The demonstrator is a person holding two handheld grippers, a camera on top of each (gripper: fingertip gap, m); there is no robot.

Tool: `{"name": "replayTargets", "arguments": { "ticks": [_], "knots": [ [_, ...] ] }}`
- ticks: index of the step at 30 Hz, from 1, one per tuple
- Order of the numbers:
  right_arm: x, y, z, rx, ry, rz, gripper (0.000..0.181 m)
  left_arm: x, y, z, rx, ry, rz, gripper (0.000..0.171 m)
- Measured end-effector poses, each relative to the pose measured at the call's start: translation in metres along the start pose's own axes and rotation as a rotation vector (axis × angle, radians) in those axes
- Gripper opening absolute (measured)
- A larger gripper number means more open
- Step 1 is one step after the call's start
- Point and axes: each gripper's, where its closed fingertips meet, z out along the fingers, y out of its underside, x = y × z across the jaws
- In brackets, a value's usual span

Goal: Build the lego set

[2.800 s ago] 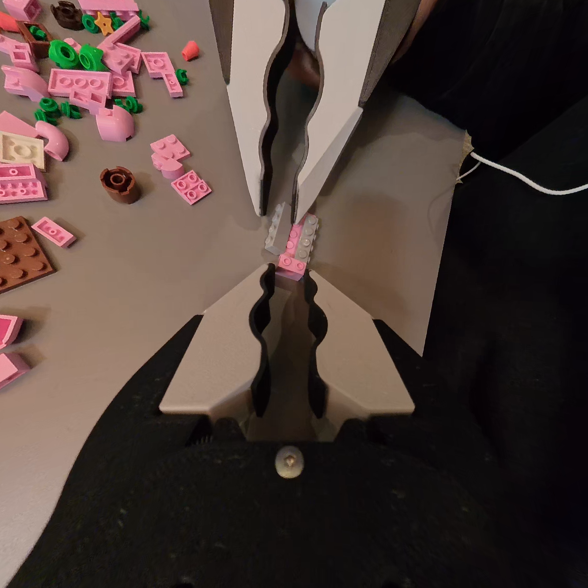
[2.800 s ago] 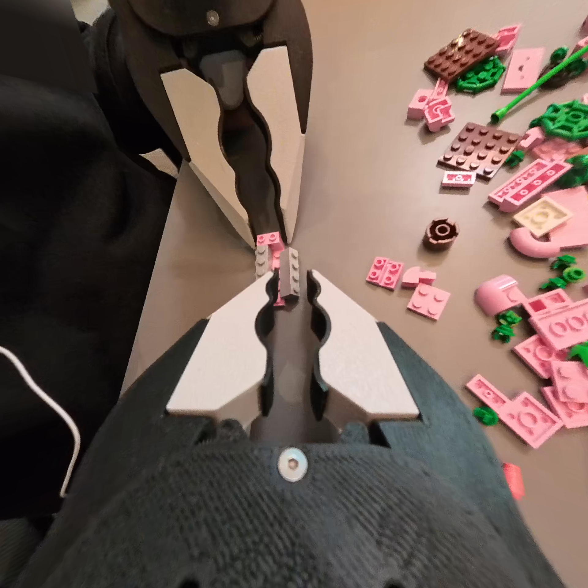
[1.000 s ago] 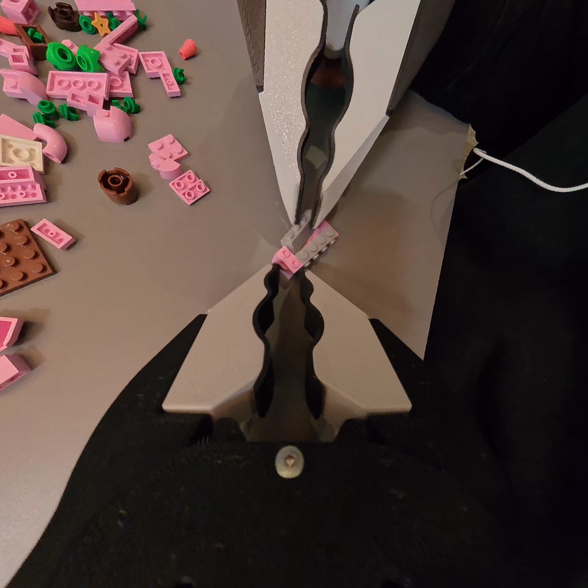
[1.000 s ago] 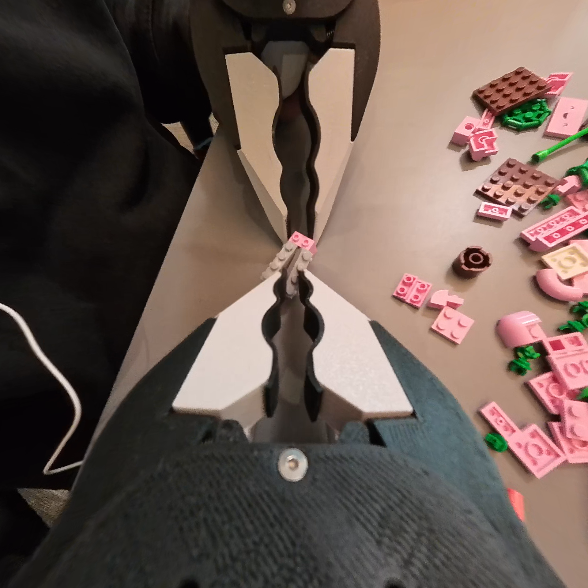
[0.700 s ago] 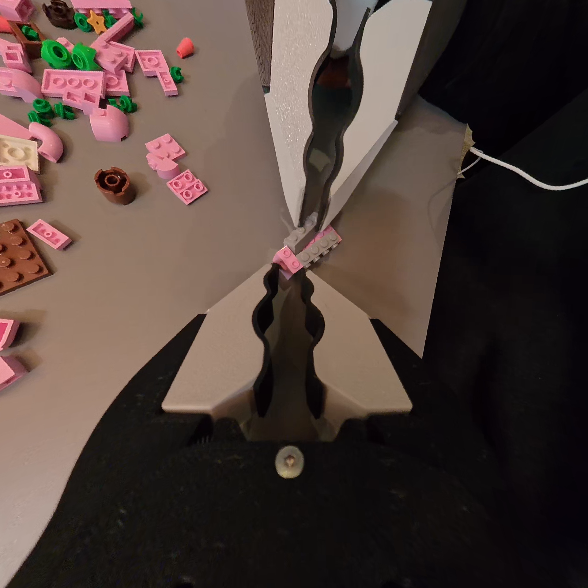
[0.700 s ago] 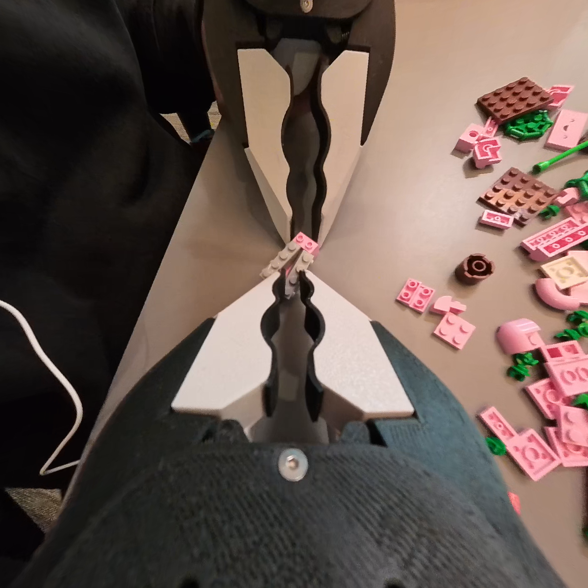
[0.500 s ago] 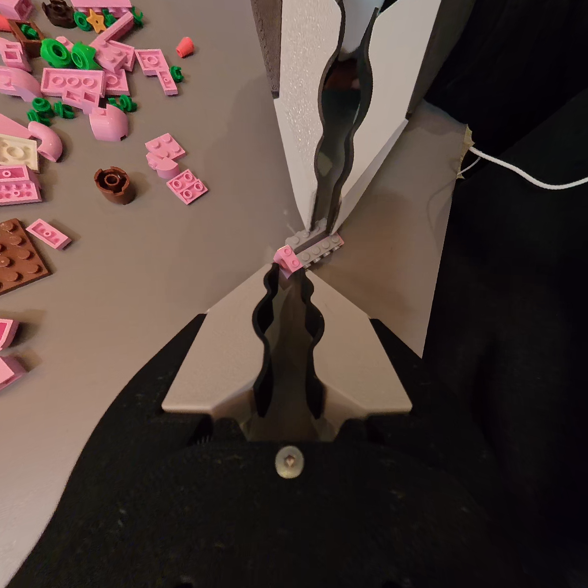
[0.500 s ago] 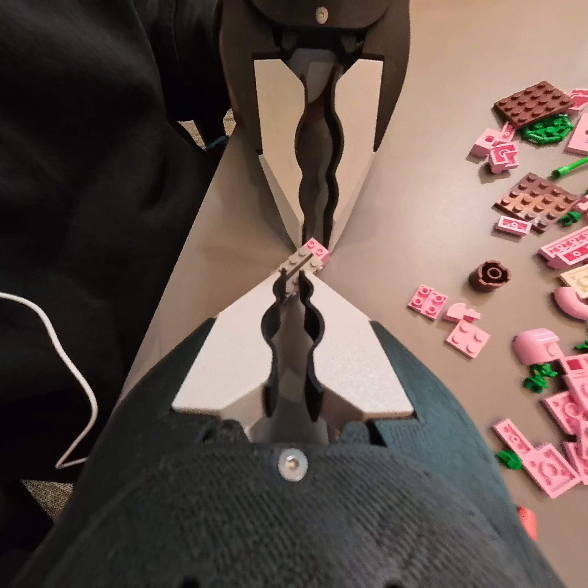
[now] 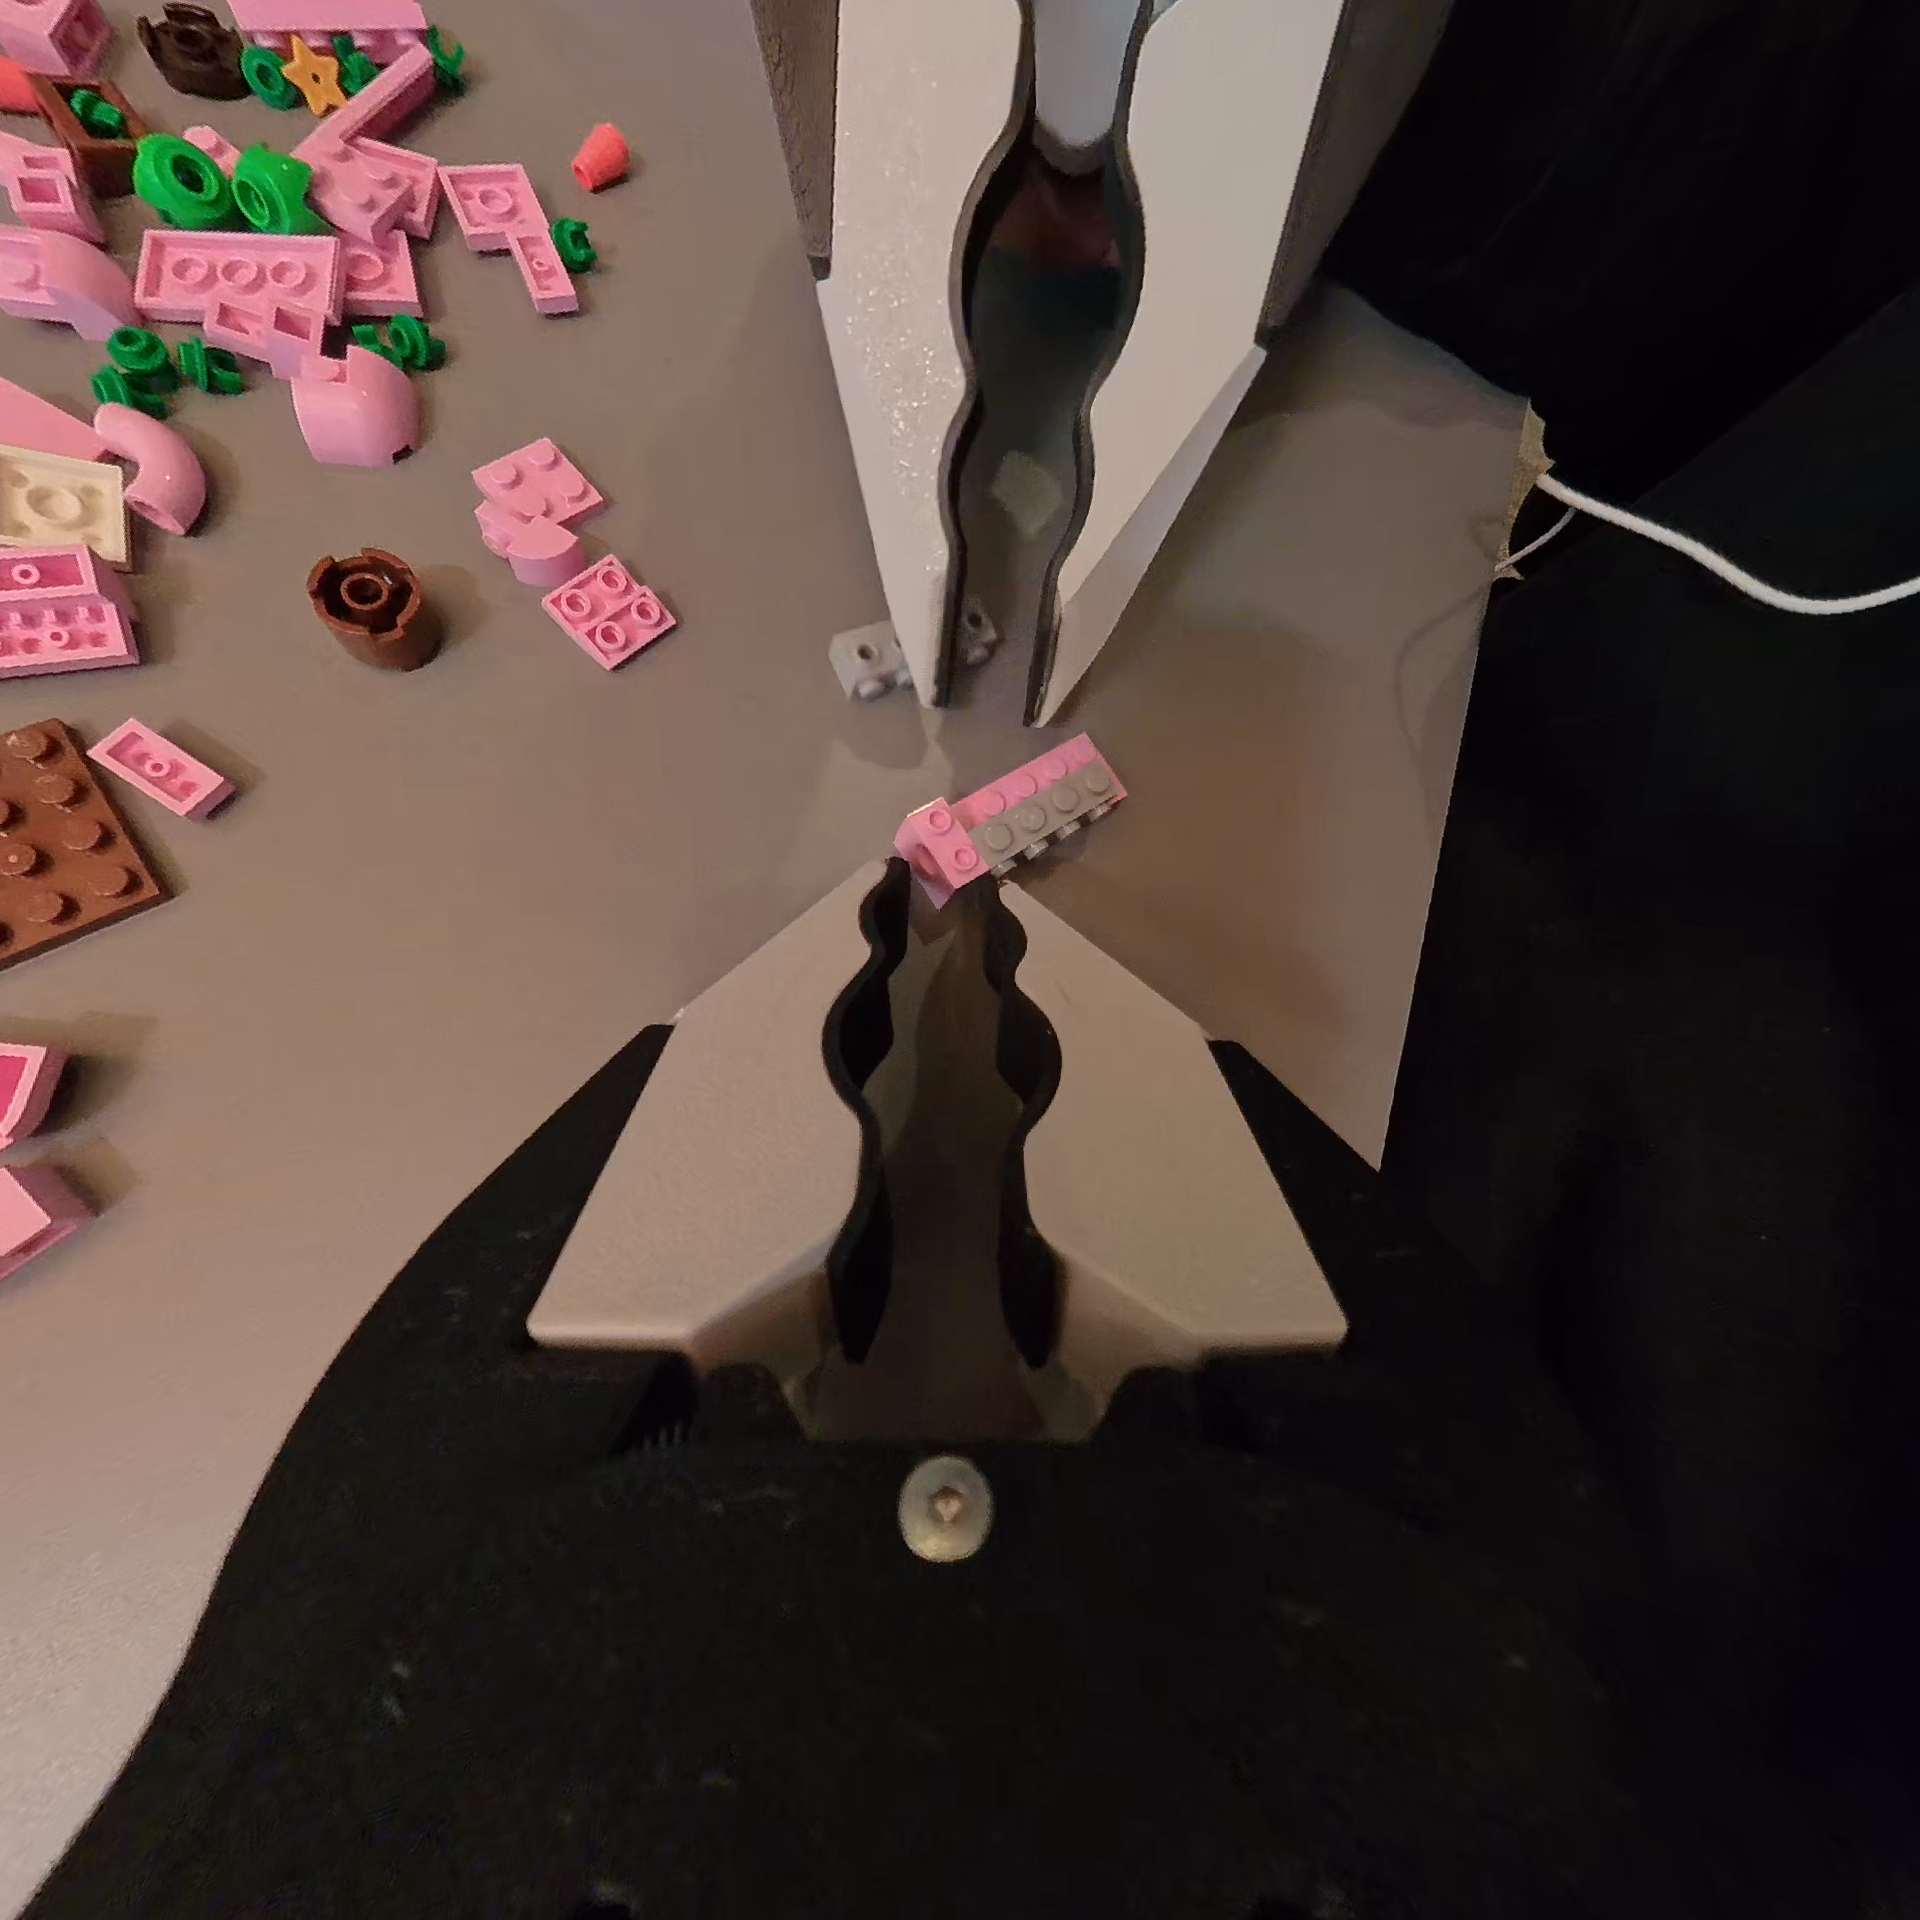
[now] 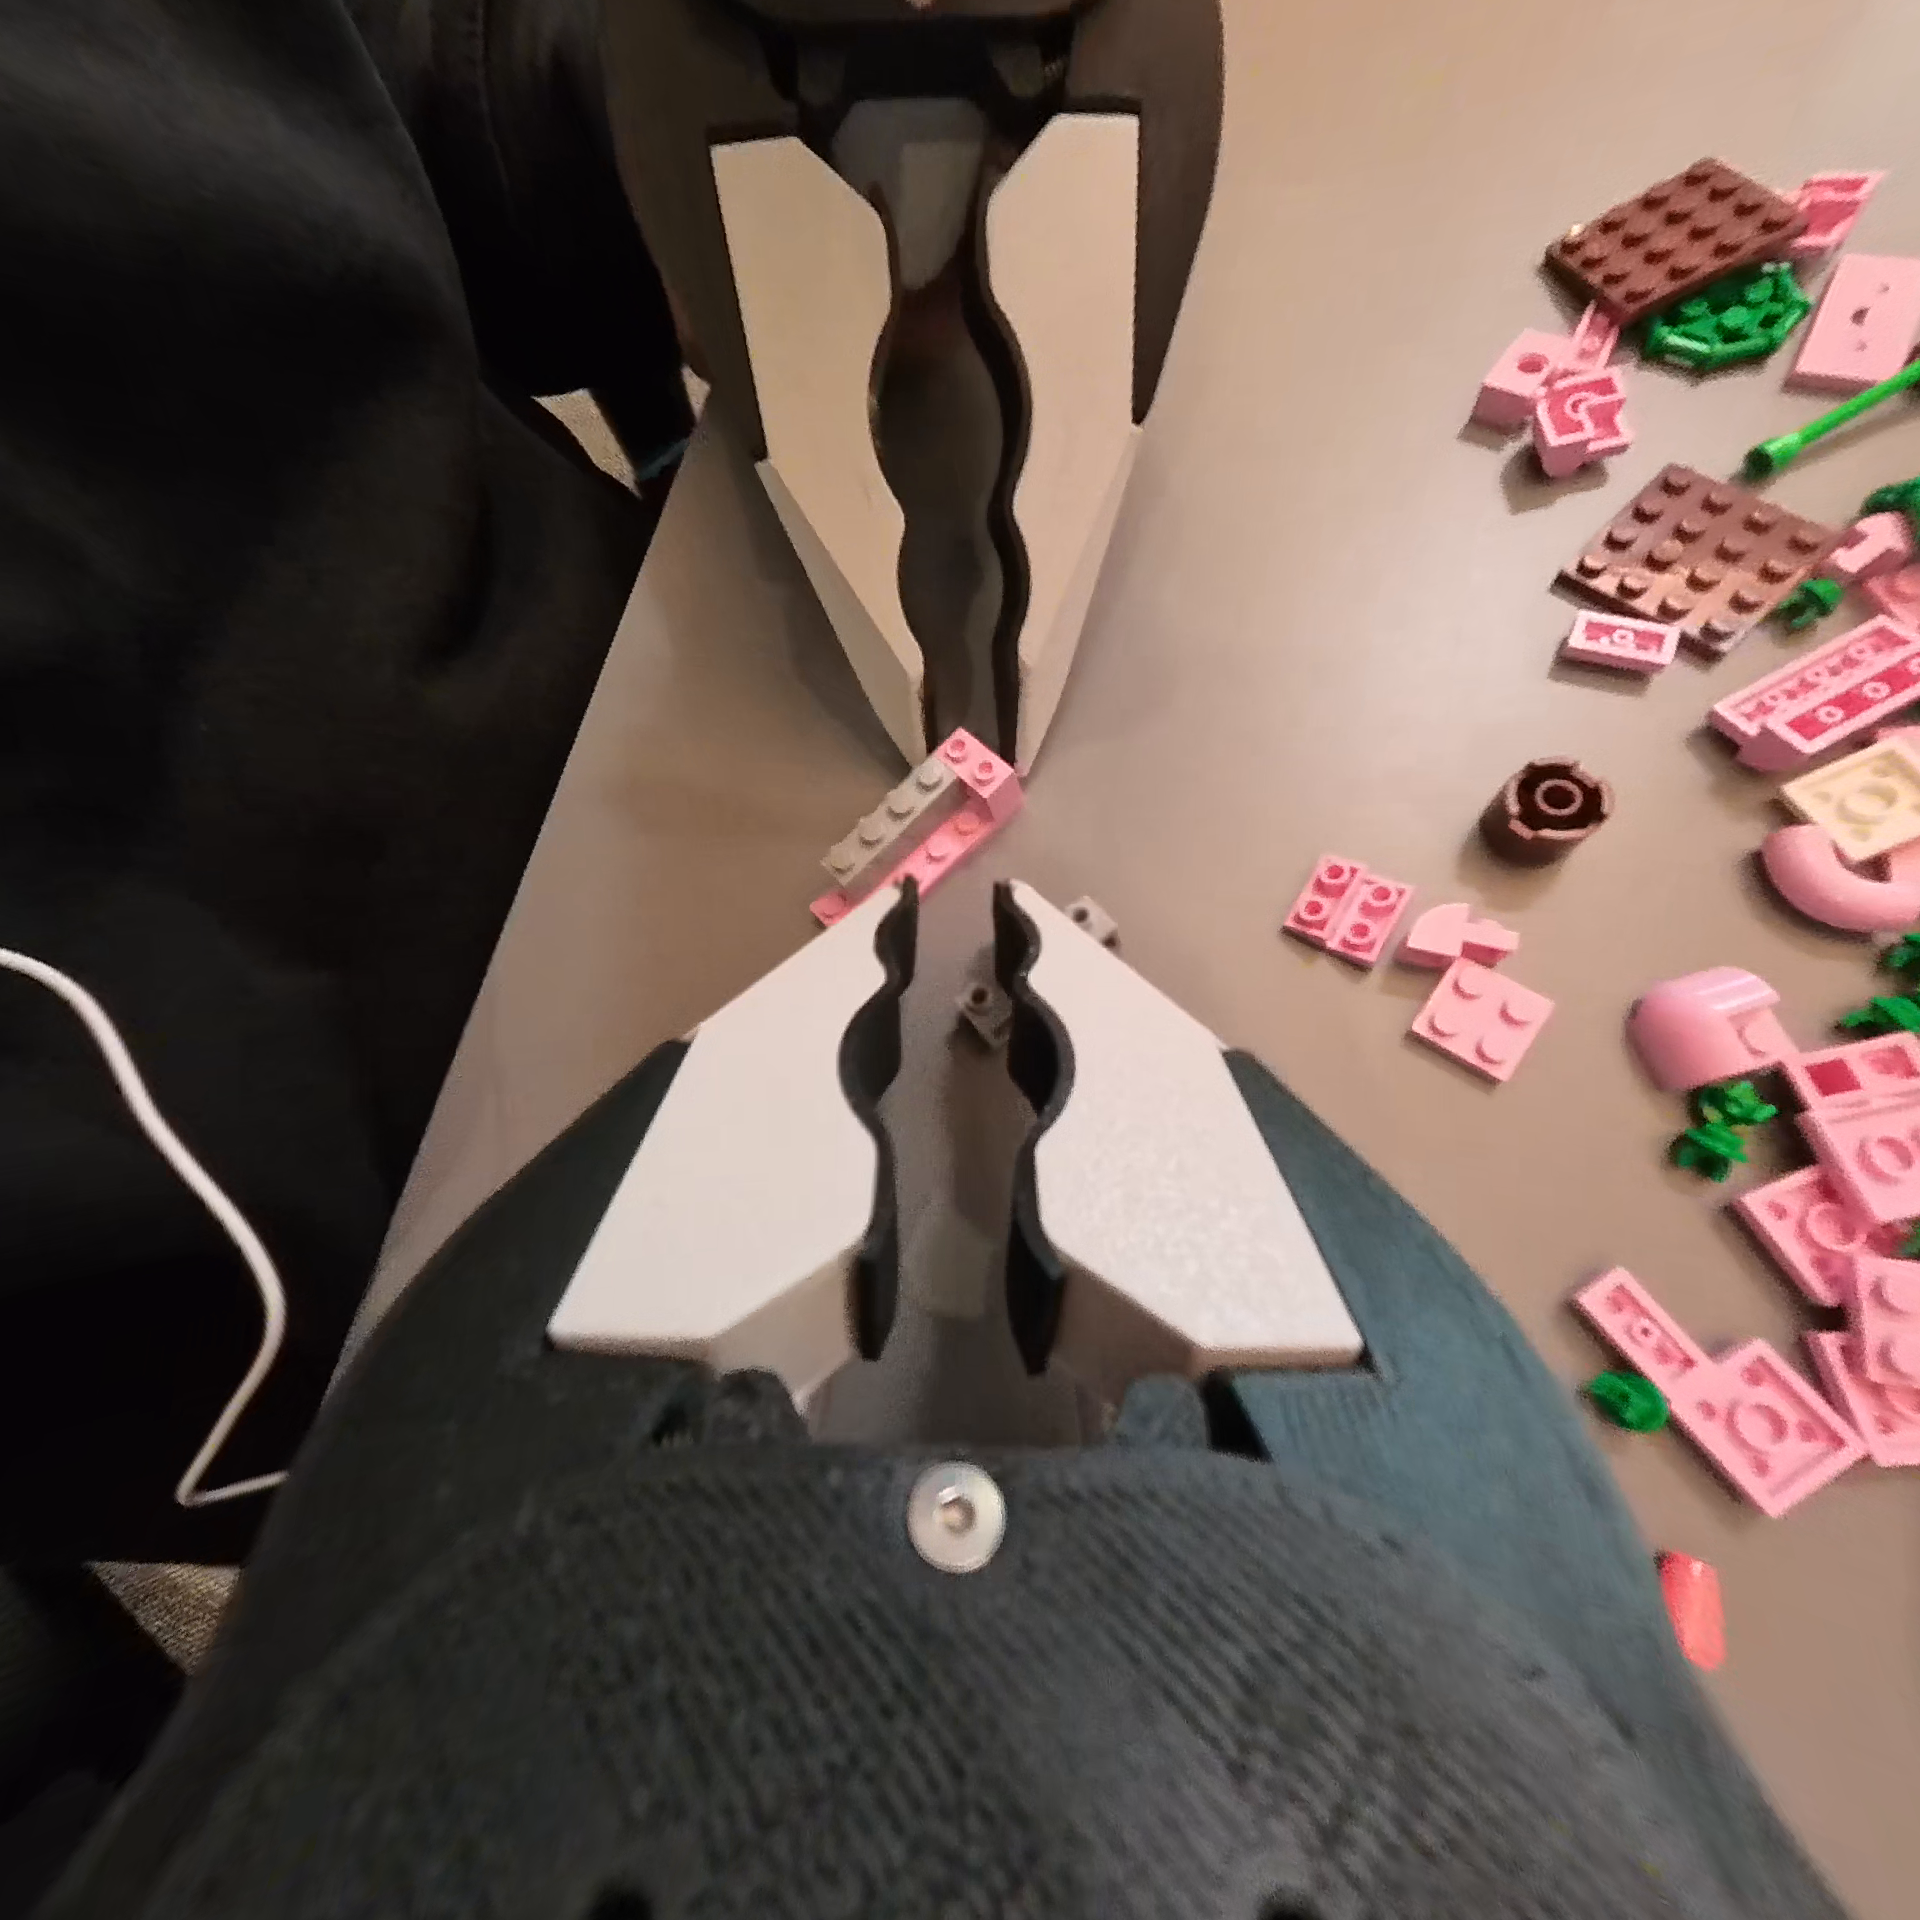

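My left gripper (image 9: 945, 888) is shut on the pink end of a small assembly (image 9: 1039, 816), a pink plate with a grey studded brick on it. It holds the assembly just above the table. It also shows at the top of the right wrist view (image 10: 968, 748), with the assembly (image 10: 914, 821) angled down to the left. My right gripper (image 10: 951, 899) is open by a narrow gap and empty, just short of the assembly. It shows at the top of the left wrist view (image 9: 987, 712). A loose grey brick (image 10: 982, 1006) lies on the table under its fingers (image 9: 864, 657).
Loose pink, green and brown pieces lie on the grey table, including a brown round brick (image 9: 364, 608) (image 10: 1553, 805), brown plates (image 10: 1704, 556) and small pink plates (image 10: 1351, 920). The table edge (image 9: 1455, 831) and a person's black clothing with a white cord (image 9: 1766, 597) are close by. The grippers are tip to tip, or close to it.
My right gripper has opened and drawn back from the assembly. The grey brick it held now lies on the table. My left gripper still holds the assembly.
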Motion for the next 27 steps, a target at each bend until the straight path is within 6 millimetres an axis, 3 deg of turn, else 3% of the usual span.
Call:
{"name": "replayTargets", "arguments": {
  "ticks": [10, 16, 22, 27],
  "knots": [
    [0.02, -0.002, -0.021, 0.045, 0.11, 0.028, 0.02, 0.0, 0.0, 0.0, 0.002, 0.009, -0.008, 0.013],
    [0.019, 0.009, -0.009, -0.038, 0.12, 0.014, 0.027, 0.0, 0.0, 0.0, 0.001, 0.005, -0.007, 0.012],
    [0.029, 0.007, -0.009, -0.055, 0.2, 0.013, 0.011, -0.001, 0.0, 0.0, 0.001, -0.001, -0.017, 0.01],
    [0.008, -0.016, -0.013, 0.096, 0.027, 0.128, 0.011, -0.001, 0.0, 0.0, 0.0, -0.005, -0.013, 0.01]
  ]
}}
